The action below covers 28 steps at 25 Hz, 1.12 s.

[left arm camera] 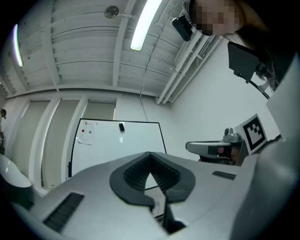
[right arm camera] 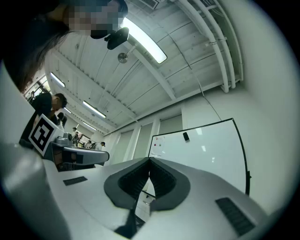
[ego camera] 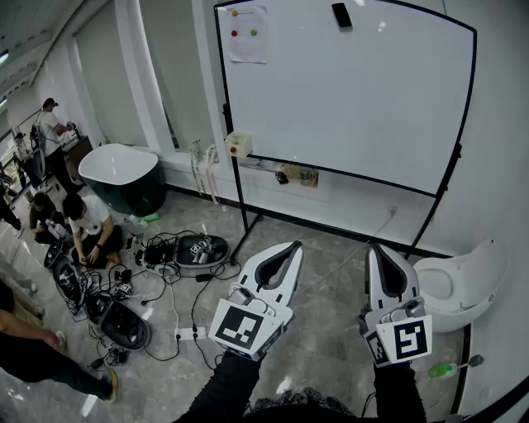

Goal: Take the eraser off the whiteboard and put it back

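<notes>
the left gripper (left arm camera: 150, 155) had its jaws pressed together, with nothing between them. the right gripper (right arm camera: 150, 161) was pressed together too, and it held nothing. in the head view both sat low in the frame, side by side and a bit apart. their tips pointed up toward the whiteboard (ego camera: 355, 91). i think they were held like that because the person was only getting ready and had not reached for anything yet.

the eraser (ego camera: 341, 14) was a small dark block stuck near the top edge of the whiteboard, in the upper middle of the head view. it was well apart from both grippers. it sat high, so i think a gripper would have to go up a long way and open before it could take it.

a sheet of paper (ego camera: 246, 35) with coloured dots hung in the upper left corner of the board. at the right of the frame stood a white toilet (ego camera: 463, 281). at the left was a dark green bathtub (ego camera: 132, 188), and people (ego camera: 83, 219) sat on the floor by a mess of cables (ego camera: 165, 297).
</notes>
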### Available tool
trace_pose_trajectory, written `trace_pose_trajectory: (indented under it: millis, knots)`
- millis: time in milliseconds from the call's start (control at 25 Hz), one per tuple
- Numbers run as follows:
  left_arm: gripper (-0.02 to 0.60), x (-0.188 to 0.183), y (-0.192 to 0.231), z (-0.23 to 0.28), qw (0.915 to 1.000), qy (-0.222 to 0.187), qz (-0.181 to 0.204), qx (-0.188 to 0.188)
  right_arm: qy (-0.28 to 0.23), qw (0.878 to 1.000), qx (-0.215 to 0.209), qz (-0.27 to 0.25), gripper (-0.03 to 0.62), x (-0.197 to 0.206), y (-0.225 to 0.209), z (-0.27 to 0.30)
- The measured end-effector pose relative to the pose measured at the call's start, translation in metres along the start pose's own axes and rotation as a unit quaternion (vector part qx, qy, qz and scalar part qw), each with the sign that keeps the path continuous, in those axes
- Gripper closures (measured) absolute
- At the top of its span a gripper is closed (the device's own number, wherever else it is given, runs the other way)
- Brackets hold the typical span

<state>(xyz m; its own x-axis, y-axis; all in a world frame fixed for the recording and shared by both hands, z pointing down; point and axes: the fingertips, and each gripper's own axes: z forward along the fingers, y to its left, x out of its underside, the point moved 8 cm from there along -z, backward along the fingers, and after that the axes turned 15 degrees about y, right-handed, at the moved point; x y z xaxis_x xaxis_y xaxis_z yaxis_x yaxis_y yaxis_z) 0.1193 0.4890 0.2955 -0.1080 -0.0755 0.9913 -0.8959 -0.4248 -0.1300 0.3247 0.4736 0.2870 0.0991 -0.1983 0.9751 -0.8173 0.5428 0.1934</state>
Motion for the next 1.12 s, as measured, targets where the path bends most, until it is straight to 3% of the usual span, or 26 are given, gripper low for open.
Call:
trace_pose_trajectory:
  millis: [560, 1120]
  knots:
    - [0.577, 0.016, 0.028, 0.025, 0.9997, 0.006, -0.007, -0.022, 0.004, 1.0, -0.01, 0.005, 0.585, 0.016, -0.011, 0.04]
    - [0.577, 0.016, 0.093, 0.151, 0.9983, -0.002, -0.001, -0.058, -0.011, 0.999, -0.043, -0.003, 0.585, 0.04, -0.089, 0.175]
